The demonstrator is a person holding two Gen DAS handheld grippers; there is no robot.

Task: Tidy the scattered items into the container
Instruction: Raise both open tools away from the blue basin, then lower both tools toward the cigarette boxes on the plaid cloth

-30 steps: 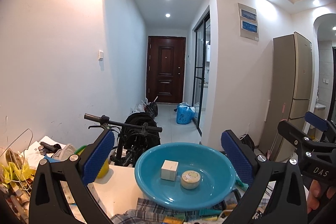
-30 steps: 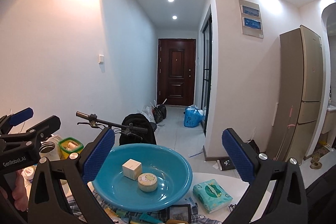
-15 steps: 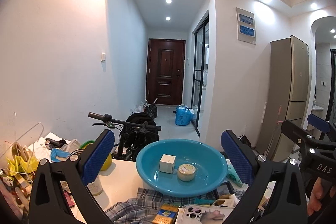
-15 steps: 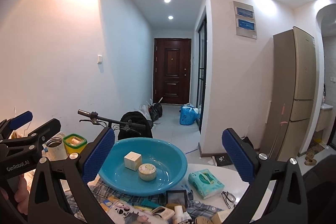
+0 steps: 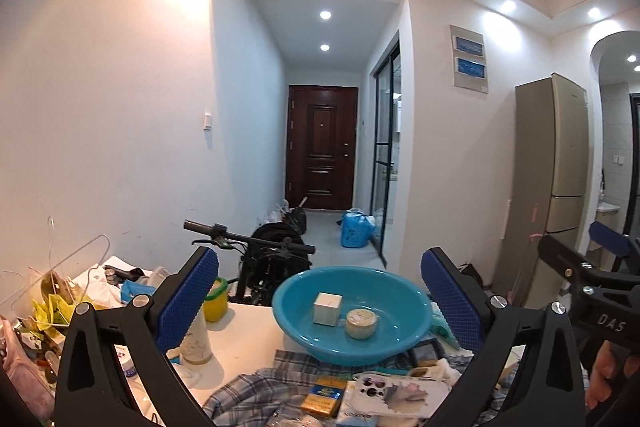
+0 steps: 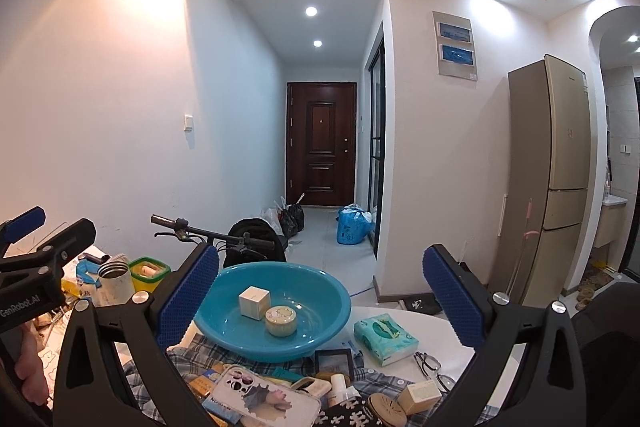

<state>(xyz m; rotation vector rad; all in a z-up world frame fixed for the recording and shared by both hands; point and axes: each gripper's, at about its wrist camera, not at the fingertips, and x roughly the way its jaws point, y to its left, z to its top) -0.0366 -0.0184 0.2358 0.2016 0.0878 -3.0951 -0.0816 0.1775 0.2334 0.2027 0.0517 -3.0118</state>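
Note:
A blue plastic basin (image 5: 404, 341) (image 6: 224, 331) stands on a white table and holds a white box (image 5: 327, 308) (image 6: 253, 302) and a round cream tin (image 5: 362, 323) (image 6: 281, 319). In front of it lie a phone in a printed case (image 6: 264, 399) (image 5: 394, 393), a yellow and blue packet (image 5: 322, 395), a green tissue pack (image 6: 385, 338), glasses (image 6: 430, 367), a small box (image 6: 420, 395) and other small items on a plaid cloth (image 5: 248, 391). My left gripper (image 5: 320, 301) and right gripper (image 6: 320, 301) are both open and empty, held back from the basin.
Left of the basin stand a white bottle (image 5: 195, 339), a yellow-green tub (image 5: 215, 303) (image 6: 149, 271), a steel cup (image 6: 115, 277) and a heap of clutter (image 5: 52, 307). A bicycle handlebar (image 5: 244, 239) is behind the table. A fridge (image 6: 552, 179) stands at the right.
Both grippers have drawn back and up from the basin. The scattered items in front of the basin have come into view. Both stay open.

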